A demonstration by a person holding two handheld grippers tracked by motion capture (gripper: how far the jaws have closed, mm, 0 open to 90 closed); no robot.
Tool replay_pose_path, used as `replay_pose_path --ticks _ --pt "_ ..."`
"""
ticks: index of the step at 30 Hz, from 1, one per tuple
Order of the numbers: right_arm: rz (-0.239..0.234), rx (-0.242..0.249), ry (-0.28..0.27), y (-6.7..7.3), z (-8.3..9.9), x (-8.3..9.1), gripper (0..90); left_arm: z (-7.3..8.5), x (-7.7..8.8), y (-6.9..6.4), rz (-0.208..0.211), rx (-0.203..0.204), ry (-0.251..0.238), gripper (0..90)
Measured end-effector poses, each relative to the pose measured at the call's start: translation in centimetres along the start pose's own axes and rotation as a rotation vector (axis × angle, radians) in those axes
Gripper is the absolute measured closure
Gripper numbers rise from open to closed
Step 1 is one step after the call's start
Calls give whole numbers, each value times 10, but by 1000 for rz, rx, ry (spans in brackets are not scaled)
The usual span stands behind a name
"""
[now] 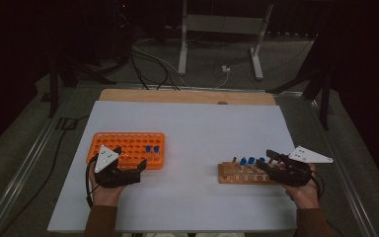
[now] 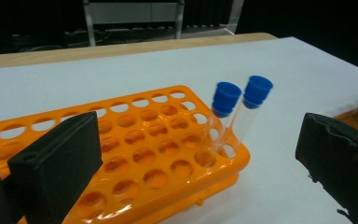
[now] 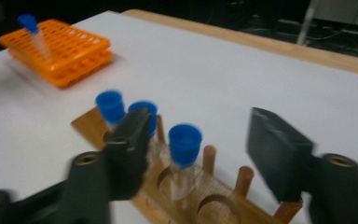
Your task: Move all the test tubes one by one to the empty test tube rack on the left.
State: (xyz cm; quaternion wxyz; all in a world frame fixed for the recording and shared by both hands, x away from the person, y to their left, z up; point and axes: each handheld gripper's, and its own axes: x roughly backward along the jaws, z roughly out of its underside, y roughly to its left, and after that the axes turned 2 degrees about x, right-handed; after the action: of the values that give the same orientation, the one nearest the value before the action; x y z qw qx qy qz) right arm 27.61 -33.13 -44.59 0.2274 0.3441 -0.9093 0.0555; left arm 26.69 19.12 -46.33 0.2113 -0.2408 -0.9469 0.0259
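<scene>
We have the left gripper (image 1: 130,157) at the near-left of the white table sheet (image 1: 192,123), over the near edge of the orange rack (image 1: 128,145). Its jaws stand wide apart and released, nothing between the pads; in the left gripper view the rack (image 2: 135,154) lies between and beyond the two black jaws, untouched. Two blue-capped tubes (image 2: 235,116) stand side by side in the rack's end holes at its right end, both leaning slightly, caps just beside each other. From above they read as two blue dots (image 1: 152,148) near the rack's right edge. Middle of the sheet is bare white, wooden table edge (image 1: 187,96) showing behind it. Right of centre we have the wooden rack (image 1: 237,173) with three more blue-capped tubes (image 1: 250,161) in a row and short wooden pegs along it. The right gripper (image 1: 268,164) sits at that rack's right end, hand behind it. In the right gripper view, which is blurred, its jaws are partly closed in but still released: the nearest tube (image 3: 184,158) stands in its hole in the rack (image 3: 177,186) between the jaws, with a gap to the right pad; on the other side we cannot tell if the pad touches. Two further tubes (image 3: 111,108) stand beyond the other jaw, one partly hidden by it.
</scene>
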Motion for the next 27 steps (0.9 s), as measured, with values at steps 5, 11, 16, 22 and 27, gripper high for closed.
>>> replay_pose_path --ticks 5,11,16,22,27 --pt "-28 33 34 1 4 -4 631 -1 4 5 -8 21 -12 14" --pt "-41 60 73 4 9 -9 750 -2 7 7 -18 30 -24 14" --pt "-49 69 81 6 9 -12 762 -3 10 10 -25 34 -35 14" --pt "-47 69 82 6 9 -12 762 -4 11 10 -32 39 -44 14" --pt "-46 68 83 6 9 -12 763 -4 11 9 -33 39 -45 14"
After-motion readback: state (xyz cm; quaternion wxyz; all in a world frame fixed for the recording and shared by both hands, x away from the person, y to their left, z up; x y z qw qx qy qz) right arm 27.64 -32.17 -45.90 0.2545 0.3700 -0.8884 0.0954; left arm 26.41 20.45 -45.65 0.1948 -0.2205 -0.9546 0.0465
